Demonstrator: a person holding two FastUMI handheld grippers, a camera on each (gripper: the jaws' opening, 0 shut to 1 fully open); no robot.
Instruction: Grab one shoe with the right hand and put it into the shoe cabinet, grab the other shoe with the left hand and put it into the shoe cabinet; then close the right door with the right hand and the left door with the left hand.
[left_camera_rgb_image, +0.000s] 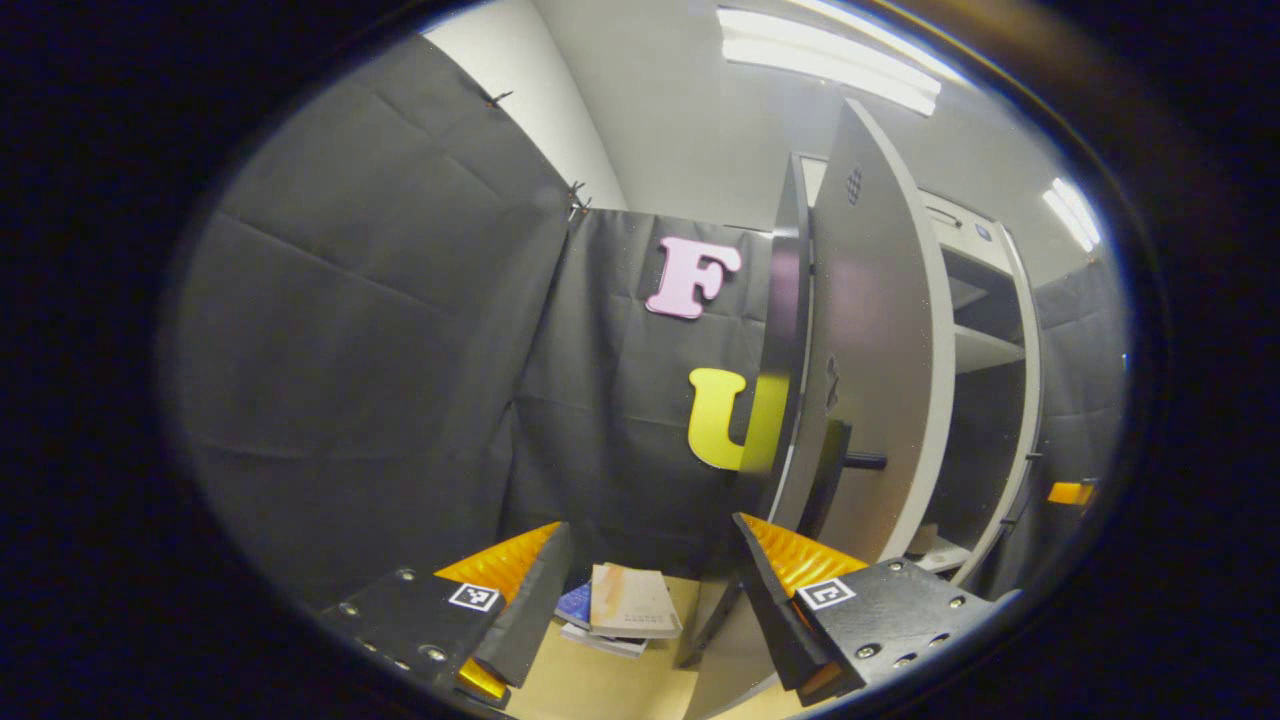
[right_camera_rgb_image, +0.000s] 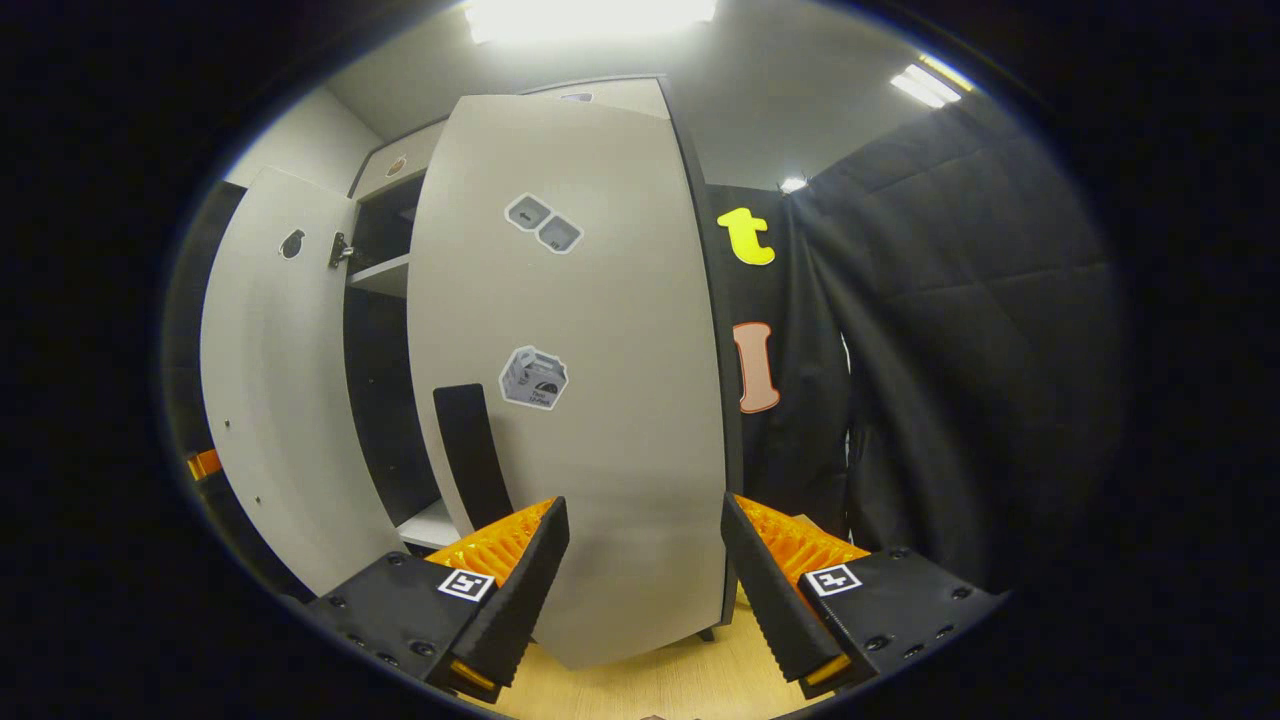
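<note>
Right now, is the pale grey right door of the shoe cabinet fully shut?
No: in the right gripper view the pale grey right door stands ajar, with a dark gap and an inner shelf showing at its left edge.

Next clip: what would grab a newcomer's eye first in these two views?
In the right gripper view, the tall pale grey cabinet door with stickers and a black handle stands right ahead of the open right gripper. In the left gripper view, the other grey cabinet door stands ajar to the right, almost edge-on to the open left gripper, with white shelves behind it. Low between that gripper's fingers, a small stack of books lies on the light wooden floor.
</note>
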